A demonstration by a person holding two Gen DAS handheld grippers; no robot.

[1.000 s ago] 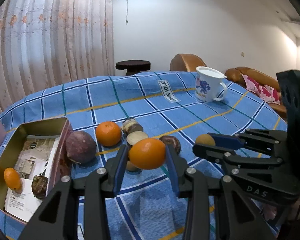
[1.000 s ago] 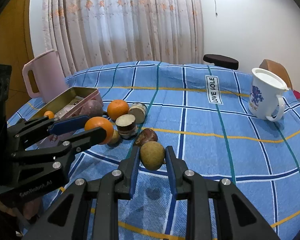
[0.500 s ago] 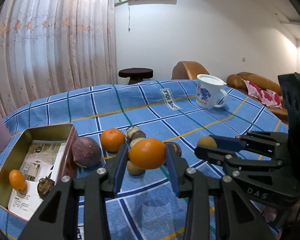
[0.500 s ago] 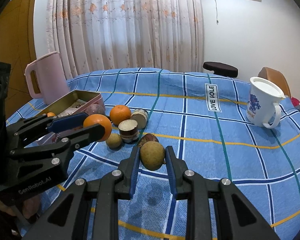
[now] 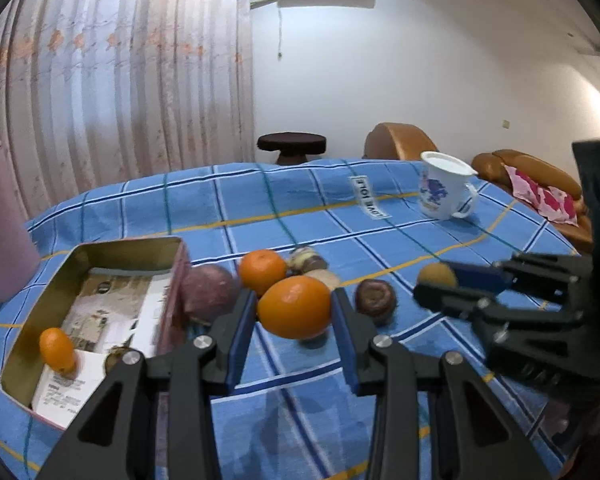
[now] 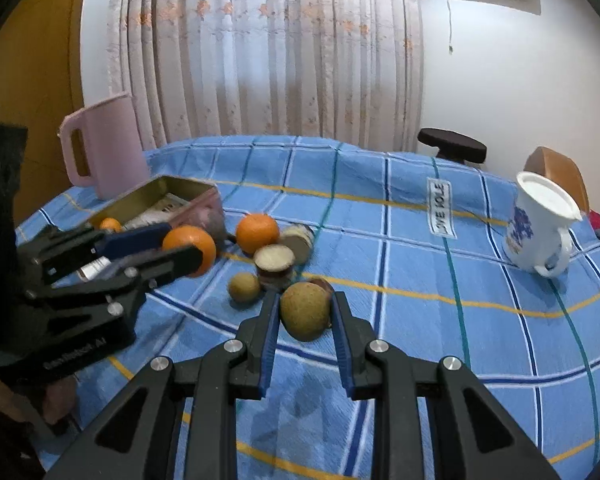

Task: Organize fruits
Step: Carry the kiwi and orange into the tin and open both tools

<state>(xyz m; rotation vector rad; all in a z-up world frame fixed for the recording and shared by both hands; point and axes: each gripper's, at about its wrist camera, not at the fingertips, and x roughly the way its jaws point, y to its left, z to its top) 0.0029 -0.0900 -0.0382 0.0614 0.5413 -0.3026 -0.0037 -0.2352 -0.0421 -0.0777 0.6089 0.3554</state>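
Note:
My left gripper [image 5: 294, 307] is shut on an orange [image 5: 294, 306] and holds it above the blue checked tablecloth, just right of the open metal tin [image 5: 100, 252]. My right gripper [image 6: 305, 311] is shut on a brownish-green round fruit [image 6: 305, 310], also lifted off the cloth. The tin holds a small orange fruit [image 5: 57, 349] and a dark fruit [image 5: 114, 360]. On the cloth lie a second orange [image 6: 257, 233], a purple fruit [image 5: 210, 293], two cut dark fruits [image 6: 274, 264], a small tan fruit [image 6: 243, 287] and a dark round fruit [image 5: 375, 300].
A pink pitcher [image 6: 106, 148] stands behind the tin at the far left. A white mug with a blue print [image 6: 540, 228] stands at the right. A stool [image 5: 292, 146] and a sofa [image 5: 532, 176] lie beyond the table.
Both grippers have risen and pulled back from the fruit pile, each still holding its fruit. The left gripper has swung towards the tin.

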